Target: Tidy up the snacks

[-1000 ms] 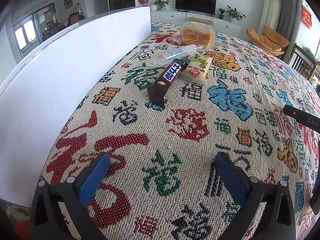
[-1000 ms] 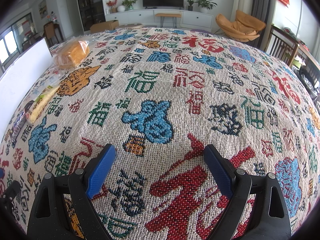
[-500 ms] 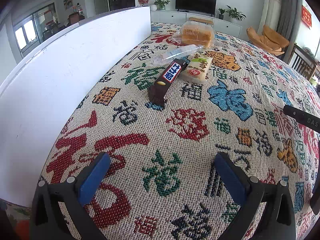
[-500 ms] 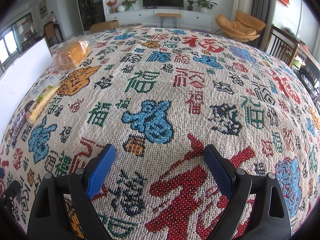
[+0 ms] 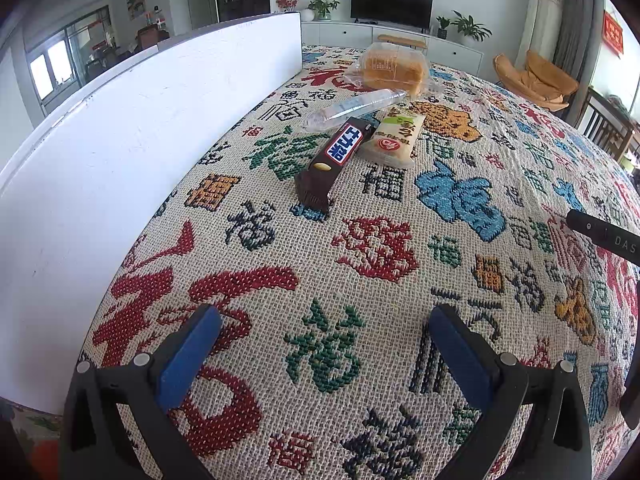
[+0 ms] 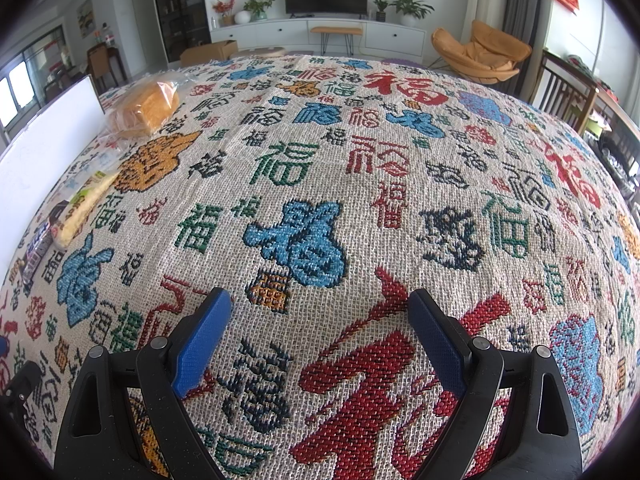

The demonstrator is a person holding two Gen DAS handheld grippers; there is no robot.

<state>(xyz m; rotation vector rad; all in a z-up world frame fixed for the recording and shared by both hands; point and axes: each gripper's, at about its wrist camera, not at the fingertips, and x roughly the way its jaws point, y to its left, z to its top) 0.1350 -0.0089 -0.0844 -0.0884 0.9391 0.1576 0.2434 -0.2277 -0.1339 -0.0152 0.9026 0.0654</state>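
In the left wrist view several snacks lie in a row on the patterned tablecloth: a dark chocolate bar [image 5: 334,162], a pale green-and-cream packet [image 5: 394,138], a clear plastic-wrapped pack [image 5: 352,110] and a bagged bread loaf [image 5: 390,68]. My left gripper [image 5: 320,320] is open and empty, well short of the chocolate bar. In the right wrist view the same snacks lie far left: the bread [image 6: 144,110], the cream packet [image 6: 86,204], the chocolate bar [image 6: 38,248]. My right gripper [image 6: 318,304] is open and empty over bare cloth.
A long white box wall [image 5: 140,128] runs along the left side of the table, also at the left edge of the right wrist view [image 6: 44,128]. The right gripper's black body [image 5: 604,236] shows at the left view's right edge. Chairs stand beyond the table's right side.
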